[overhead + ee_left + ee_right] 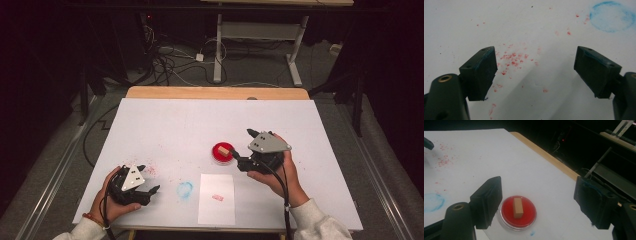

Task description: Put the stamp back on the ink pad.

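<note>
A round red ink pad dish [221, 152] [518, 213] sits near the table's middle, with a small tan wooden block [224, 149] [517, 207] standing in it. My right gripper [242, 147] [537, 200] hovers just right of the dish, open, jaws wide apart with nothing between them. A white sheet of paper [216, 198] lies in front of the dish and bears a small pink mark [217, 197]. My left gripper [149, 177] [535, 72] rests low at the front left, open and empty, over scattered red specks [511, 60].
A blue ring smudge [184, 189] [611, 16] [432, 202] marks the white table cover [175, 125] between the left gripper and the paper. The wooden table edge [215, 92] runs along the back. Beyond it stand a desk frame [260, 45] and floor cables [170, 60].
</note>
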`<state>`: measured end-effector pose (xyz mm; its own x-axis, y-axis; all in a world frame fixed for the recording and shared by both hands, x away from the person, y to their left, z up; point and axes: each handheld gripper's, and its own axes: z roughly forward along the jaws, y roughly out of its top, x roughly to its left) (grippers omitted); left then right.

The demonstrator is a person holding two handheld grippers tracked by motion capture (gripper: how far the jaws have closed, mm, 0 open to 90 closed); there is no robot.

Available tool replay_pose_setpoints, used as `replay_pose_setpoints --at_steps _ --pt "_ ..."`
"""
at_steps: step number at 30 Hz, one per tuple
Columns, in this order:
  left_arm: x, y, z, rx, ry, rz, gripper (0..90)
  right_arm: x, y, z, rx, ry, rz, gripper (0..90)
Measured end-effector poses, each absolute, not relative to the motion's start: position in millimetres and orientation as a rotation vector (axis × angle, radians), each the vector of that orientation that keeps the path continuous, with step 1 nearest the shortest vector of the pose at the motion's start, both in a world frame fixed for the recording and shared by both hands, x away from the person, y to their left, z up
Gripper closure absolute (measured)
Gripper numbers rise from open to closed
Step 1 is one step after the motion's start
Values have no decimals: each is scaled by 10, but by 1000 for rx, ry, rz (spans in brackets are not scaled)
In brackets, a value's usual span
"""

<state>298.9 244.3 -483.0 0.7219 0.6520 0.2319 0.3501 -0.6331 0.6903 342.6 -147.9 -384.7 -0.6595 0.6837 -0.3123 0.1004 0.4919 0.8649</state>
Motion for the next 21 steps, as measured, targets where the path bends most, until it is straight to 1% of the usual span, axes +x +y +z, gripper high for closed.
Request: replay_pose_setpoints --at_steps 21 --pt "2980 2439 -4816 2298 751 628 181 3171 -1746 -3837 619 2041 1096 236"
